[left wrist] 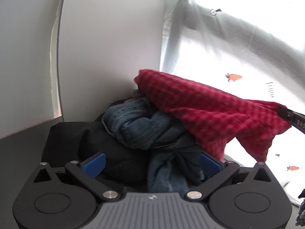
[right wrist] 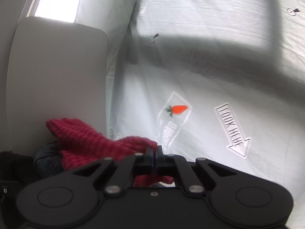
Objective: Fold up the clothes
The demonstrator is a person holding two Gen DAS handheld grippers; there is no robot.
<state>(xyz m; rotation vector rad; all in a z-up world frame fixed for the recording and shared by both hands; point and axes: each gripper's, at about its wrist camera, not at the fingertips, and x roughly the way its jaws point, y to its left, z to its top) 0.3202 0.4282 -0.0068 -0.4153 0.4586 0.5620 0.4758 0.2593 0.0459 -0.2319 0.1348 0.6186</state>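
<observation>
A red checked cloth [left wrist: 207, 110] lies draped over a heap of clothes: blue jeans [left wrist: 137, 126] and a black garment [left wrist: 99, 148]. My left gripper [left wrist: 151, 164] is open, its blue pads either side of the heap, holding nothing. My right gripper [right wrist: 154, 150] is shut on an edge of the red checked cloth [right wrist: 89, 143] and lifts it off the heap; its tip also shows in the left wrist view [left wrist: 287, 112]. The jeans [right wrist: 47, 158] peek out below the cloth at the left of the right wrist view.
A white bedsheet [right wrist: 209, 80] printed with carrots and arrows spreads to the right. A pale grey padded headboard [left wrist: 110, 43] stands behind the heap. A dark surface [left wrist: 21, 152] lies at the left.
</observation>
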